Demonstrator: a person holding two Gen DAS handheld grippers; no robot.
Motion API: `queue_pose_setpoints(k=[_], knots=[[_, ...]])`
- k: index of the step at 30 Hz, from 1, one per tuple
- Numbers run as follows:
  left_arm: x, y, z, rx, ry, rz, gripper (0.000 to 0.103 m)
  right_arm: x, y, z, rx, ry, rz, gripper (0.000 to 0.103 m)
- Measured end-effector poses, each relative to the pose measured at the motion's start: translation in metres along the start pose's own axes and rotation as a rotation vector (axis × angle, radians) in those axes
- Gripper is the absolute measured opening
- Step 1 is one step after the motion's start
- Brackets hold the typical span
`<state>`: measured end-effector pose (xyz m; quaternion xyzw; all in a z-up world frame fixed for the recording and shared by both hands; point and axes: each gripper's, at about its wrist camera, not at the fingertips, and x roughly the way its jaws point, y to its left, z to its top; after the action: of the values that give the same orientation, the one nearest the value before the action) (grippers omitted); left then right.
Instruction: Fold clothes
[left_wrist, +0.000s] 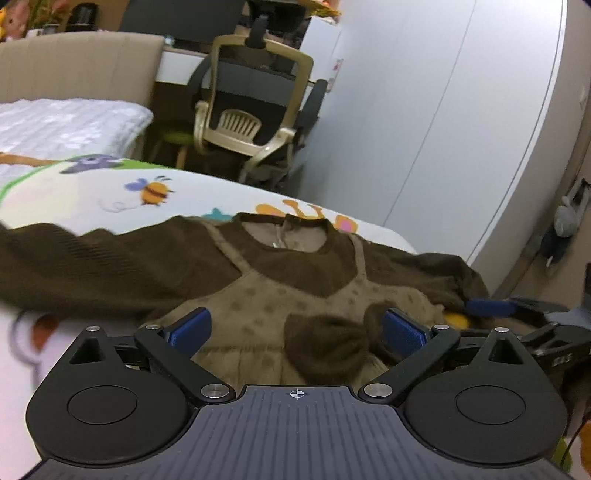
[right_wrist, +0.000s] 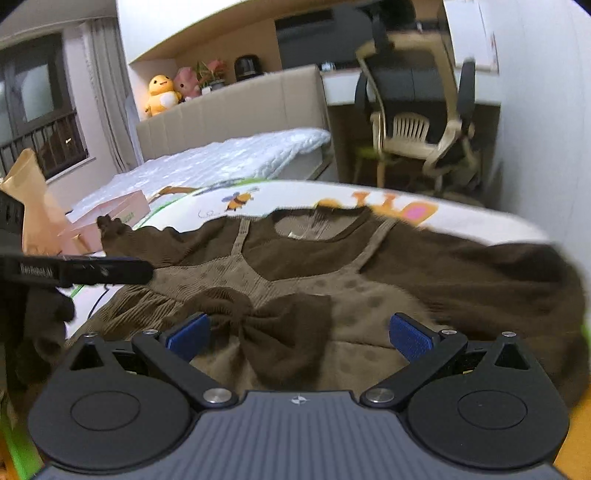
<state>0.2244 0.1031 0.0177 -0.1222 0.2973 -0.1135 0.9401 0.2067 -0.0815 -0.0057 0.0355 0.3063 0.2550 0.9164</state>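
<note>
A brown long-sleeved dress (left_wrist: 295, 273) (right_wrist: 295, 273) lies face up on a cartoon-printed sheet (left_wrist: 92, 192) (right_wrist: 295, 192), with both sleeves spread out sideways. It has a tan dotted pinafore front and a dark brown bow (left_wrist: 325, 347) (right_wrist: 273, 328). My left gripper (left_wrist: 297, 328) hovers open over the bow, its blue pads (left_wrist: 190, 328) wide apart and pinching no cloth. My right gripper (right_wrist: 299, 334) is open too, its pads (right_wrist: 410, 336) either side of the bow. A blue pad (left_wrist: 487, 307) of the right gripper shows at the right edge of the left wrist view. A black finger (right_wrist: 110, 271) of the left gripper enters the right wrist view from the left.
An office chair (left_wrist: 255, 110) (right_wrist: 424, 122) stands beyond the sheet's far edge, by a desk. A bed with a white quilt (right_wrist: 221, 158) and beige headboard (right_wrist: 236, 103) lies at the back left. A pink box (right_wrist: 110, 214) and a paper bag (right_wrist: 33, 199) sit at the left. A pale wall (left_wrist: 443, 110) runs along the right.
</note>
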Motion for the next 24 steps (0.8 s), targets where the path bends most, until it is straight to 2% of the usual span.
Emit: queue_pose_setpoints(k=[3,6,8,16,18,24], knots=[[0.026,0.008,-0.001,-0.024,0.039,0.024,0.102,0.024,-0.003,-0.004,0.062,0.012,0.018,0.103],[0.036,0.024,-0.007,-0.06,0.1,0.017,0.102,0.035,-0.008,-0.007,0.092,0.019,0.013,0.103],[0.035,0.03,-0.012,-0.06,0.101,0.001,0.102,0.039,-0.01,-0.01,0.108,0.037,0.019,0.103],[0.012,0.036,-0.029,-0.174,0.136,-0.107,0.103,0.047,0.008,-0.011,-0.031,0.096,-0.052,0.103],[0.01,0.036,-0.03,-0.17,0.15,-0.124,0.103,0.05,0.012,-0.01,-0.065,0.111,-0.065,0.103],[0.014,0.031,-0.029,-0.235,0.14,-0.106,0.103,0.045,0.003,-0.01,-0.027,0.09,-0.026,0.103]])
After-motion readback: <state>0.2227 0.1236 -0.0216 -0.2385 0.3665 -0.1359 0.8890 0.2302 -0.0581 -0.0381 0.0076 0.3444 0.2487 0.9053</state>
